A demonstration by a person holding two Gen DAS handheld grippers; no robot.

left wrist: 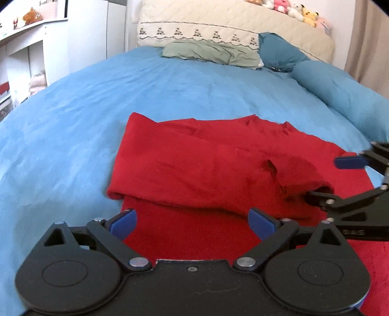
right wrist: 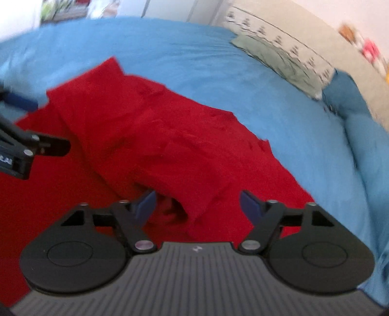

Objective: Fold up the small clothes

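Observation:
A red garment lies partly folded on the blue bed sheet, its upper layer doubled over a lower one. My left gripper is open and empty, hovering over the garment's near edge. My right gripper is open and empty, just above the garment at a rumpled fold. The right gripper also shows in the left wrist view at the garment's right side. The left gripper shows at the left edge of the right wrist view.
A green folded cloth lies by the cream headboard. Teal pillows sit at the right. Plush toys line the headboard top. A white shelf unit stands left of the bed.

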